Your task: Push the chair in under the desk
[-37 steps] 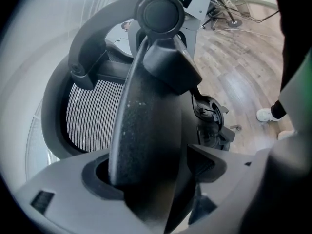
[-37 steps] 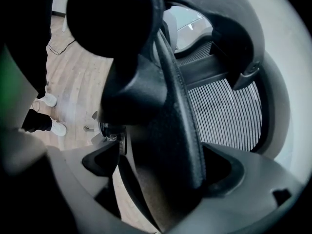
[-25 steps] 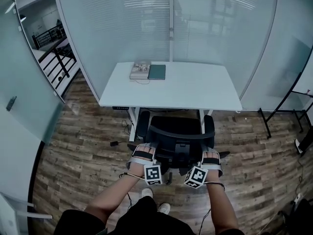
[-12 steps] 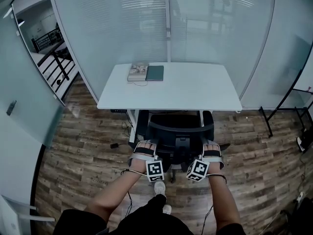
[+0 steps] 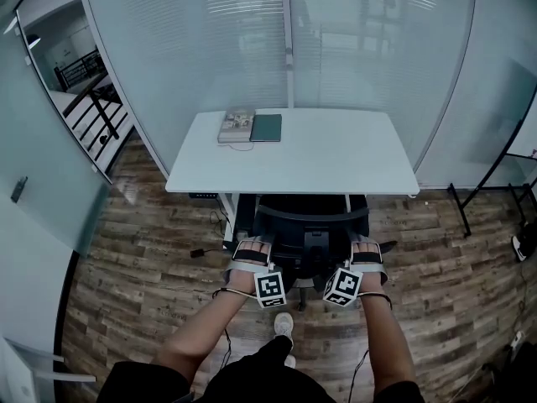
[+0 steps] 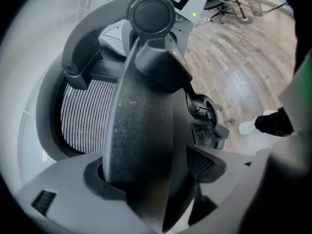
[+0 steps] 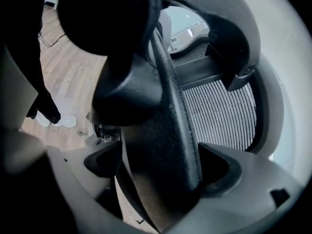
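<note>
A black mesh-backed office chair (image 5: 306,225) stands at the white desk (image 5: 336,154), its seat hidden under the desktop and its back just at the front edge. My left gripper (image 5: 252,254) is closed around the chair's left armrest (image 6: 141,130), which fills the space between its jaws. My right gripper (image 5: 367,254) holds the right armrest (image 7: 165,145); its jaws are closing, and both pads touch the padded bar. The mesh back (image 6: 85,113) shows beyond the armrest in the left gripper view, and the same mesh back (image 7: 219,111) shows in the right gripper view.
A book (image 5: 237,125) and a dark notebook (image 5: 267,128) lie at the desk's far left. Glass partition walls (image 5: 210,49) rise behind the desk. A cable and plug (image 5: 198,247) lie on the wood floor at left. A black stand (image 5: 470,200) is at right.
The chair has rolled forward with both grippers on its armrests, and more of its seat is now under the desktop. The person has stepped after it.
</note>
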Demonstrator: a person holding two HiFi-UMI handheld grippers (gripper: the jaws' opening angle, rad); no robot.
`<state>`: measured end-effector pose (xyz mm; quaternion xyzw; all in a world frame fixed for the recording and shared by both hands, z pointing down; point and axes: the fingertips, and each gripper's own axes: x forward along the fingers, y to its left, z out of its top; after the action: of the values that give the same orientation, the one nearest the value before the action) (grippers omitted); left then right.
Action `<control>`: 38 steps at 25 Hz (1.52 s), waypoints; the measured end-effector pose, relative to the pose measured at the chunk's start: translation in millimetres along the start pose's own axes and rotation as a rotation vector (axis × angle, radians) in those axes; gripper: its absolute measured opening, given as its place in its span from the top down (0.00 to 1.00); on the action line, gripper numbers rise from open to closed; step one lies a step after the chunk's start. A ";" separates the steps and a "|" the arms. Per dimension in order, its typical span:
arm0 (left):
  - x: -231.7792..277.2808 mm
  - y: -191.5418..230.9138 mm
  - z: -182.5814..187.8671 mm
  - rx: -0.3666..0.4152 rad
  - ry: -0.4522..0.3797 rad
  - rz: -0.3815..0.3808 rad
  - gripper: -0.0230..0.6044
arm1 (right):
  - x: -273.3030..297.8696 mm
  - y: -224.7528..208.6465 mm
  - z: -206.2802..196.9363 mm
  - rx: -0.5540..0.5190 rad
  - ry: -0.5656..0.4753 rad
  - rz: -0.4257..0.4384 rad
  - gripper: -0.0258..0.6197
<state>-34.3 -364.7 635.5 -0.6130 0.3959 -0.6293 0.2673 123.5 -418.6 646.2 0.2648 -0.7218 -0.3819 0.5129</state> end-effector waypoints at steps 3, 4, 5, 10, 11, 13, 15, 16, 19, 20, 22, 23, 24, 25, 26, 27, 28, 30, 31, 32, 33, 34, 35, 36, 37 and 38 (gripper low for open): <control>8.7 6.6 -0.2 -0.001 -0.001 0.001 0.33 | 9.4 -4.9 -1.2 0.003 0.000 0.009 0.22; 11.2 8.4 -1.0 -0.001 -0.001 0.001 0.33 | 11.5 -6.8 -0.6 0.001 0.000 0.011 0.22; 14.0 10.8 -2.0 0.000 -0.002 0.002 0.33 | 13.7 -9.2 0.3 -0.001 0.001 0.012 0.22; 30.8 28.5 -9.9 -0.001 -0.003 0.019 0.33 | 31.6 -19.3 6.3 -0.002 0.000 0.046 0.22; 34.1 31.7 -11.1 -0.003 -0.001 0.025 0.33 | 35.4 -20.9 6.9 -0.004 0.001 0.055 0.22; 43.1 38.9 -15.4 -0.004 0.002 0.030 0.33 | 46.1 -25.7 8.8 -0.009 0.006 0.075 0.22; 54.0 47.2 -21.0 0.001 0.000 0.025 0.33 | 58.4 -28.8 11.3 -0.015 0.016 0.108 0.21; 58.8 50.6 -23.6 0.002 -0.004 0.022 0.33 | 63.8 -27.8 12.1 -0.017 0.021 0.131 0.21; 70.4 61.1 -30.8 -0.001 -0.013 0.026 0.33 | 74.9 -30.8 18.0 -0.017 0.022 0.152 0.19; 74.2 64.8 -33.1 0.000 -0.017 0.029 0.33 | 78.6 -33.0 20.6 -0.015 0.020 0.148 0.19; 83.0 71.7 -37.8 0.002 -0.022 0.033 0.33 | 87.5 -37.5 24.7 -0.014 0.018 0.144 0.19; 87.6 75.4 -40.1 0.001 -0.022 0.037 0.33 | 92.7 -40.6 26.2 -0.016 0.018 0.145 0.19; 92.2 79.3 -41.6 -0.002 -0.020 0.042 0.33 | 97.9 -44.8 27.3 -0.021 0.016 0.145 0.19; 96.8 82.9 -42.3 -0.007 -0.016 0.046 0.33 | 102.9 -49.1 27.6 -0.026 0.014 0.149 0.19; 100.9 85.3 -42.4 -0.010 -0.012 0.048 0.33 | 107.4 -52.3 27.2 -0.031 0.012 0.156 0.19; 104.5 86.7 -43.0 -0.011 -0.008 0.048 0.33 | 111.2 -54.1 27.0 -0.036 0.012 0.166 0.19; 107.6 87.8 -44.5 -0.010 -0.004 0.048 0.33 | 114.8 -54.6 27.4 -0.040 0.012 0.177 0.19; 114.0 92.1 -48.2 -0.013 0.005 0.049 0.33 | 122.7 -56.1 28.6 -0.041 0.009 0.196 0.19; 117.9 95.6 -49.1 -0.016 0.007 0.051 0.33 | 127.3 -58.3 28.4 -0.038 0.008 0.200 0.19; 122.2 99.9 -49.3 -0.017 0.008 0.054 0.33 | 132.1 -61.5 27.8 -0.035 0.007 0.200 0.19; 126.6 104.0 -49.4 -0.018 0.008 0.057 0.33 | 136.7 -65.6 27.4 -0.033 0.005 0.196 0.19; 130.7 107.6 -49.9 -0.017 0.008 0.057 0.33 | 141.0 -70.4 27.9 -0.035 0.003 0.188 0.19; 134.6 110.2 -51.1 -0.017 0.009 0.056 0.33 | 145.2 -74.9 29.1 -0.039 0.000 0.178 0.19; 138.3 111.9 -52.7 -0.018 0.010 0.052 0.33 | 149.7 -78.0 30.4 -0.043 -0.002 0.173 0.19; 142.1 113.2 -54.3 -0.020 0.013 0.048 0.33 | 154.3 -79.4 31.2 -0.045 -0.003 0.175 0.19; 146.3 114.5 -55.4 -0.022 0.014 0.045 0.33 | 158.9 -80.1 31.4 -0.045 -0.003 0.181 0.19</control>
<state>-121.2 -537.7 626.4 -0.6023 0.4181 -0.6233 0.2718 40.1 -578.4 660.1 0.1862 -0.7350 -0.3504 0.5499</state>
